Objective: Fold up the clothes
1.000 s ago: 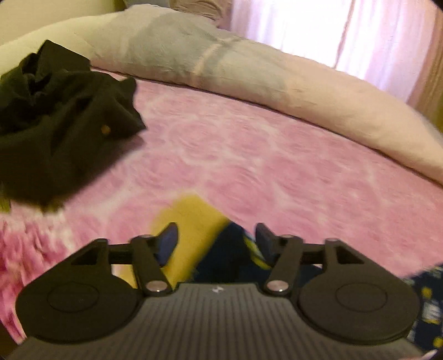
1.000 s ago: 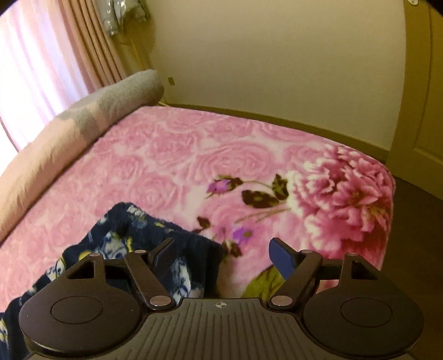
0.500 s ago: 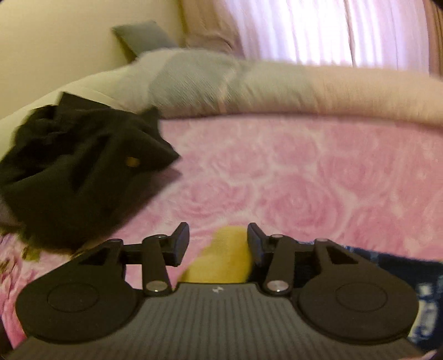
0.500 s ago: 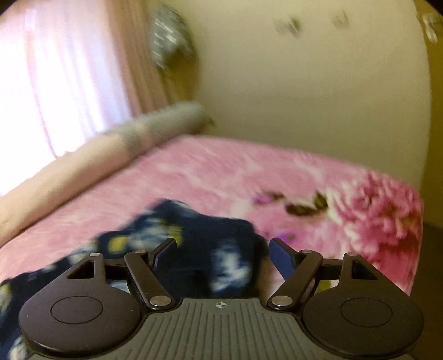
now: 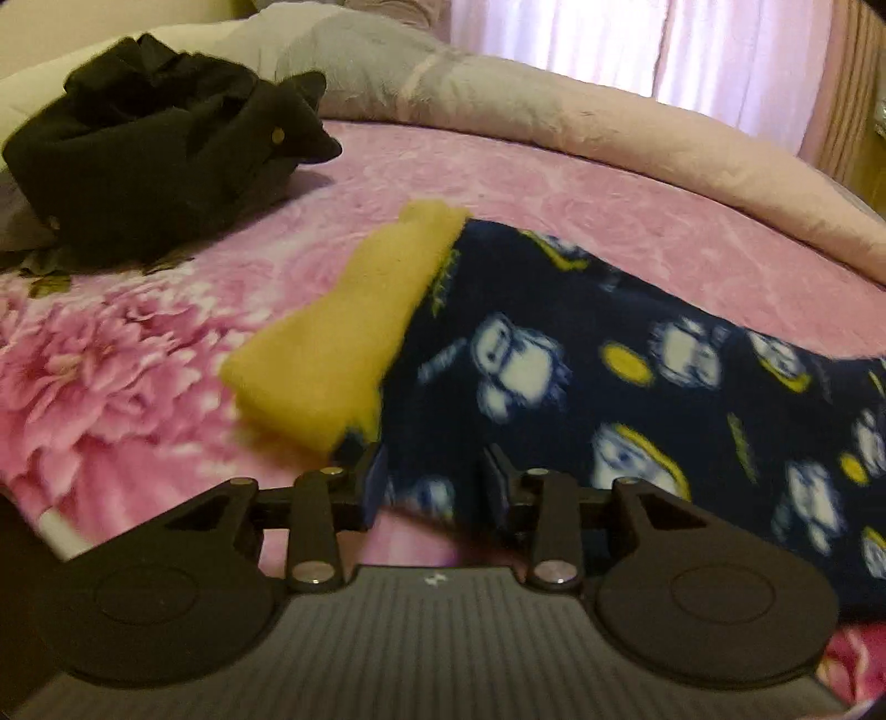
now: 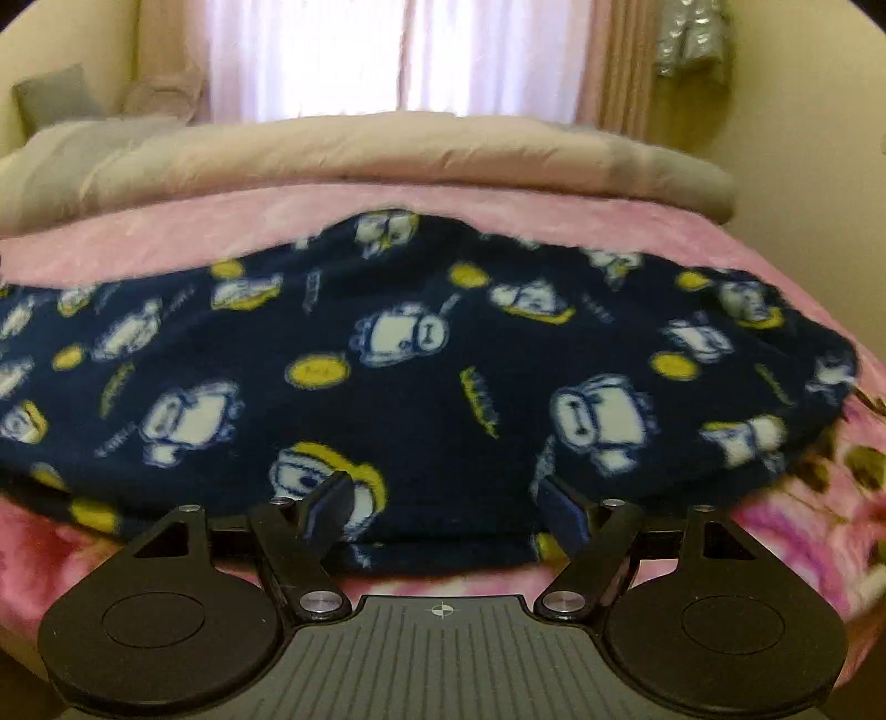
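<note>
Navy printed fleece garment (image 5: 581, 354) with yellow cuff (image 5: 343, 343): spread on the pink floral bedspread (image 5: 111, 354), apparently unfolded; black garment (image 5: 149, 149) heaped beyond, folding judged barely begun. Left gripper (image 5: 434, 487) closing over the fleece's near edge, not yet pinching; right gripper (image 6: 443, 504) spread wide at its hem.

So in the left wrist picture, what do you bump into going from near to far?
hand-held gripper → navy cartoon fleece → pink rose blanket → rolled beige and grey duvet → curtains

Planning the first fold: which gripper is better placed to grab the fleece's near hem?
Left gripper: its jaws are closing, with the navy printed fleece garment's hem between them. Right gripper hangs wide open at the hem.
</note>
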`<action>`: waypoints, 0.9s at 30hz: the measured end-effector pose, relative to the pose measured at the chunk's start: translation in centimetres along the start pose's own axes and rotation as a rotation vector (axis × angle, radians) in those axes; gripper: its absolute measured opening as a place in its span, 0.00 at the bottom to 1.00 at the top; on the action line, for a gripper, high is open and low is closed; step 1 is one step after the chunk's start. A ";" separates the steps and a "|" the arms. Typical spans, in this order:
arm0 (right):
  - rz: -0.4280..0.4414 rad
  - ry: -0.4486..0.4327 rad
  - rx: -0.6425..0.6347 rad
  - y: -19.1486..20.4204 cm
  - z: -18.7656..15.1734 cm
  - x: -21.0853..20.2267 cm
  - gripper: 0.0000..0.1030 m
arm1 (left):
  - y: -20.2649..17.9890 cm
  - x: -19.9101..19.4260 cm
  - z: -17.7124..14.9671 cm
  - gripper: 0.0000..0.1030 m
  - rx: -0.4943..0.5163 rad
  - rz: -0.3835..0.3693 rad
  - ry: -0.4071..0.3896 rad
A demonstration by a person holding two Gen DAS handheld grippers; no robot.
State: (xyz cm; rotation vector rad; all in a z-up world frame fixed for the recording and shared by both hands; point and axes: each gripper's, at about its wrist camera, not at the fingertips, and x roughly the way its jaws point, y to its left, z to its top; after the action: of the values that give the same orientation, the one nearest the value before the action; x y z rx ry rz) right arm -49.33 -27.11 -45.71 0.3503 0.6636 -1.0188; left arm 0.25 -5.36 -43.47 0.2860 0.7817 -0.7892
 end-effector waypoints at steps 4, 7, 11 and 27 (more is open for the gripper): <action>0.022 -0.066 0.090 -0.6 0.6 -3.3 0.74 | -1.8 -3.2 -1.3 0.40 0.018 0.020 0.004; 0.026 -0.036 0.135 0.4 0.5 -4.8 0.74 | -3.7 -5.4 -2.5 0.46 0.040 0.024 0.014; 0.042 0.015 0.198 2.3 0.2 -6.2 0.74 | -6.7 -8.2 -4.4 0.51 0.109 0.004 0.022; 0.071 0.016 0.146 6.7 -1.5 -13.0 0.74 | -9.3 -15.3 -7.7 0.56 0.212 -0.067 -0.033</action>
State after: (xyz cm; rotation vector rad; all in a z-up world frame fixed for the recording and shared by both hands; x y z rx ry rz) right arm -48.56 -14.32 -38.54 0.5069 0.5888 -0.9995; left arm -17.32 0.19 -37.28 0.4367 0.6802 -0.9395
